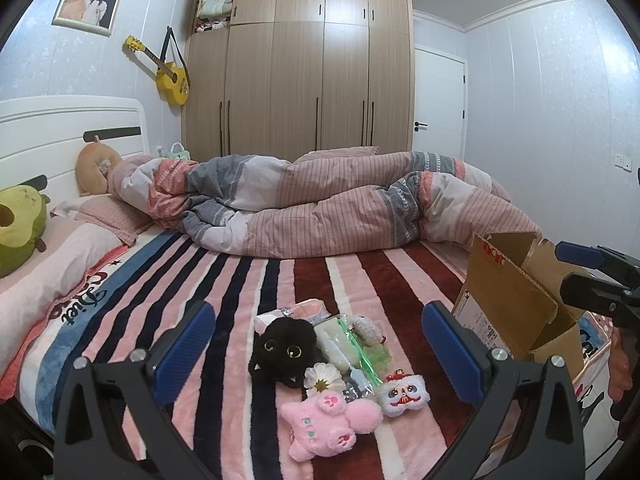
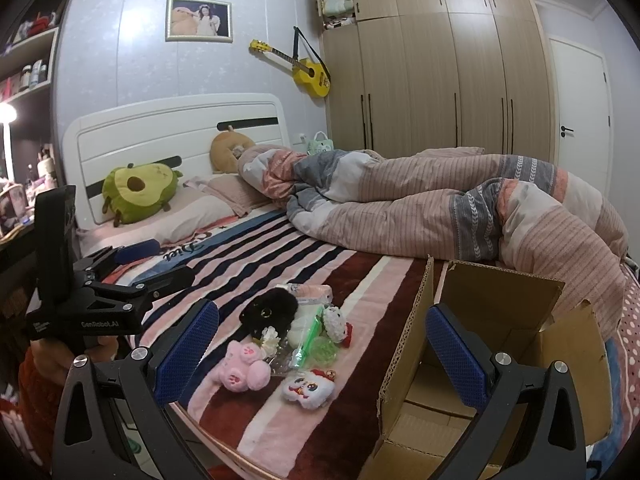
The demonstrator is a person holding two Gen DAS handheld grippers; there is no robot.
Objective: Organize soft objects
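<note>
A small pile of soft toys lies on the striped bed blanket [image 1: 240,300]: a black cat plush [image 1: 282,346], a pink plush [image 1: 328,426], a white lion-face plush [image 1: 404,396], a white flower [image 1: 322,378] and clear bags [image 1: 344,344]. My left gripper [image 1: 318,354] is open and empty, just in front of the pile. An open cardboard box [image 1: 516,300] stands to the right. My right gripper [image 2: 322,356] is open and empty, between the pile [image 2: 280,340] and the box [image 2: 500,344]. The right gripper also shows in the left wrist view [image 1: 576,268].
A rumpled duvet [image 1: 340,204] lies across the far side of the bed. An avocado plush [image 2: 138,192] and an orange cushion [image 2: 228,150] rest by the headboard. A wardrobe [image 1: 304,68], a door [image 1: 438,104] and a wall-hung guitar [image 1: 168,72] are behind.
</note>
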